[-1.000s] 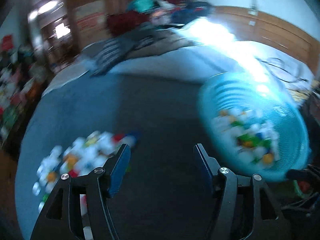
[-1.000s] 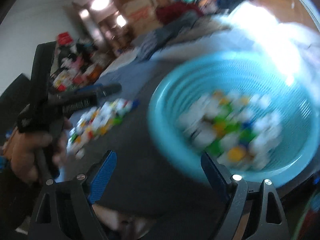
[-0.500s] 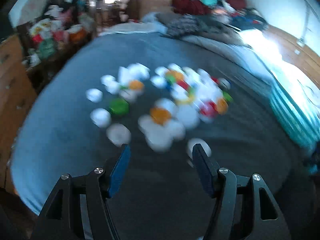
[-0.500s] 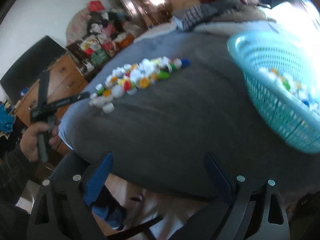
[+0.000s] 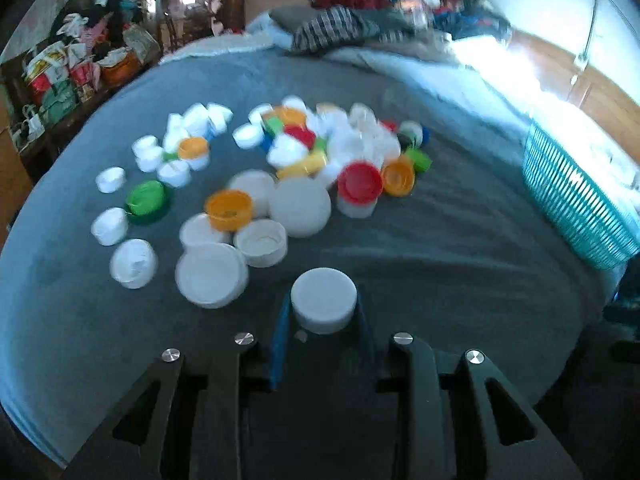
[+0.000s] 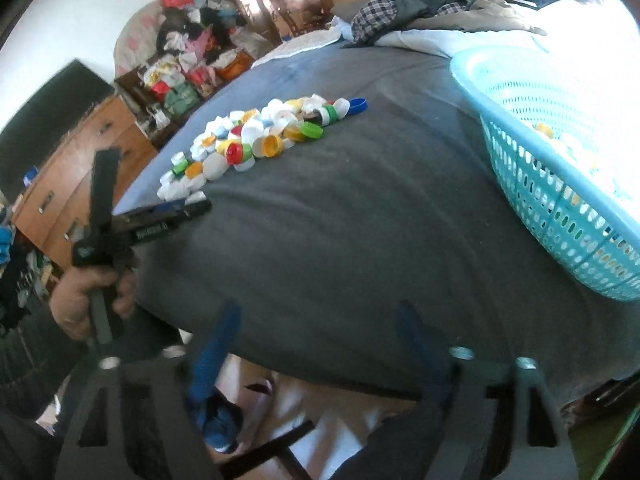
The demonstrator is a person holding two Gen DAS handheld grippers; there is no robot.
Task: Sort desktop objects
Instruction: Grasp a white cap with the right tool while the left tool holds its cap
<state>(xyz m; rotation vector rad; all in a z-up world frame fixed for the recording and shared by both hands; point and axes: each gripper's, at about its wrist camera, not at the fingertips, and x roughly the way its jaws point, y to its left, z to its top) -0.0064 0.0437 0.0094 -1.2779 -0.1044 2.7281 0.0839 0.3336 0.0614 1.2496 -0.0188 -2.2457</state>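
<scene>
A white bottle cap (image 5: 324, 302) sits between the blue fingers of my left gripper (image 5: 323, 314), which is shut on it at the near edge of the cap pile (image 5: 300, 160). The pile holds white, orange, red, green and yellow caps spread on a grey blanket (image 5: 420, 264). In the right wrist view the same pile (image 6: 256, 140) lies far left, with the left gripper (image 6: 198, 207) at its near end, held by a hand (image 6: 86, 300). My right gripper (image 6: 318, 316) hovers over the blanket's front edge, jaws closing with nothing between them. The turquoise basket (image 6: 560, 208) stands right.
The basket (image 5: 576, 204) holds several caps. Clothes are heaped at the far end of the bed (image 5: 360, 20). A wooden dresser (image 6: 80, 160) and cluttered bags stand to the left. Below the right gripper the bed ends and floor shows.
The left gripper swung from the basket to the pile, dropped lower and shut on a white cap. The right gripper left the basket, stopped at the bed's edge, and its jaws narrowed.
</scene>
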